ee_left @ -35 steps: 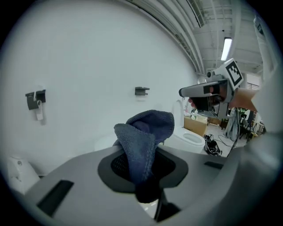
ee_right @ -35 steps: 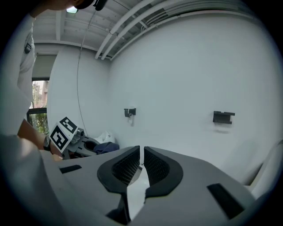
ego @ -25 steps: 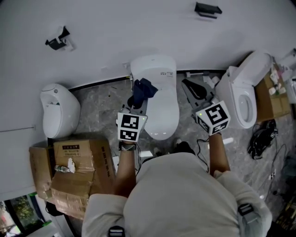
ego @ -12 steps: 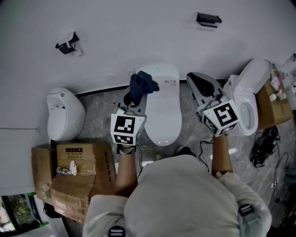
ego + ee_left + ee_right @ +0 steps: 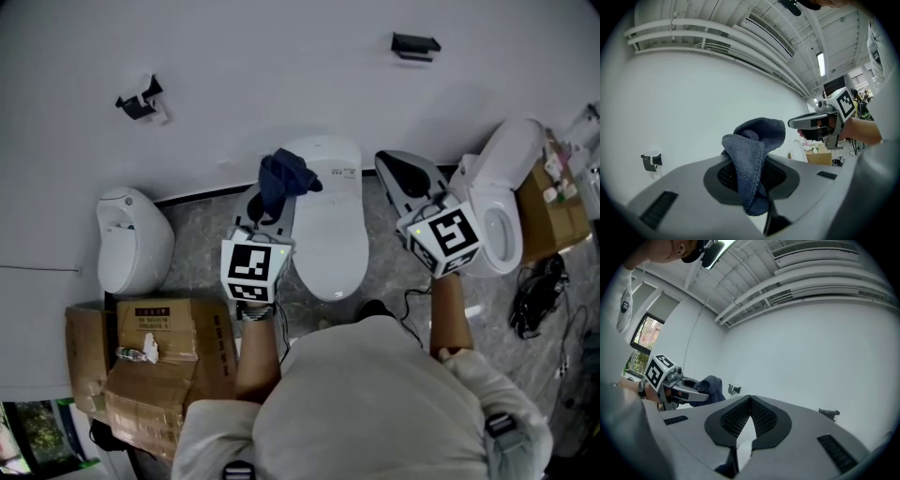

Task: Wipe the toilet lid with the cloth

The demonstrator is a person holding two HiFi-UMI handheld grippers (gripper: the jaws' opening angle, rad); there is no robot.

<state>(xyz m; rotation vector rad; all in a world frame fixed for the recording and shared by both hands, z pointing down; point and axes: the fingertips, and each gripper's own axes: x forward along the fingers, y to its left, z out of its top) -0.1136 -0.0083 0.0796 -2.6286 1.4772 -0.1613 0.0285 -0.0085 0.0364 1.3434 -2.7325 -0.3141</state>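
Observation:
A dark blue cloth [image 5: 286, 178] hangs bunched from my left gripper [image 5: 266, 202], which is shut on it. In the head view the cloth shows over the back left corner of the white toilet's closed lid [image 5: 330, 230]. The left gripper view has the cloth [image 5: 754, 159] draped between the pads in front of the bare wall. My right gripper [image 5: 382, 159] is held to the right of the toilet, shut with nothing in it. Its pads [image 5: 761, 416] meet at the tip in the right gripper view, where the left gripper [image 5: 693, 389] and the cloth [image 5: 711, 386] show at the left.
A second toilet [image 5: 495, 202] with its seat open stands at the right, beside a cardboard box [image 5: 551, 202] and cables [image 5: 534, 286]. A white urinal-like fixture [image 5: 134, 239] stands at the left, and cardboard boxes [image 5: 155, 352] lie in front of it. The white wall carries small black fittings [image 5: 414, 44].
Both grippers have risen, and the left one has carried the cloth up with it. In the head view the cloth has shifted from over the lid toward its back left corner.

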